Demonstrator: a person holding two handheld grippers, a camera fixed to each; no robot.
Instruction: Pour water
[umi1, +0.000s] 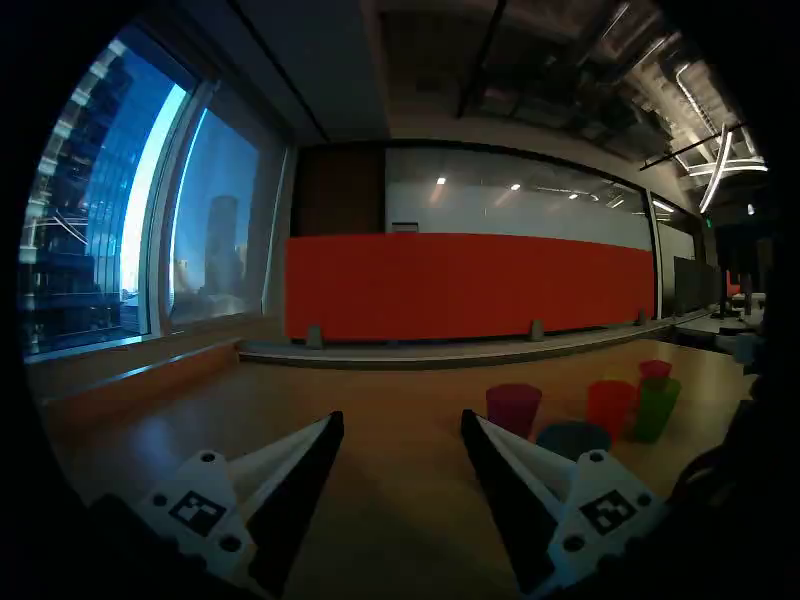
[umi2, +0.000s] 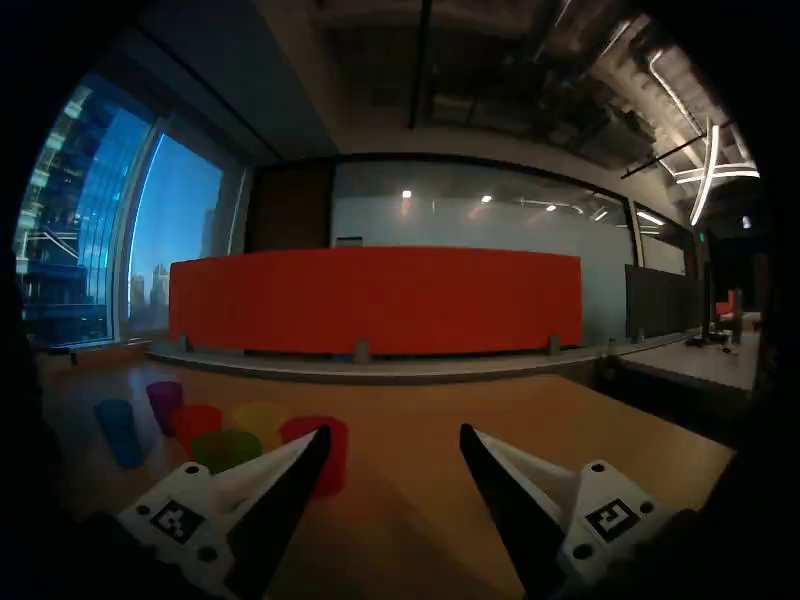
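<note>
Hovering with jaws released, left gripper (umi1: 400, 425) and right gripper (umi2: 395, 435) flank the cups (umi1: 610, 405) ahead.

Fingers (umi1: 500, 480) partly hide the blue cup (umi1: 572, 438) and the red cup (umi2: 335, 450).

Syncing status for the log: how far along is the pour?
Done: nothing visible. In hand: nothing; left claw and right claw are open, empty, over the table. The cups stand upright in a cluster, untouched. Left: grasp one, pour into another. Water in them: cannot tell.
</note>
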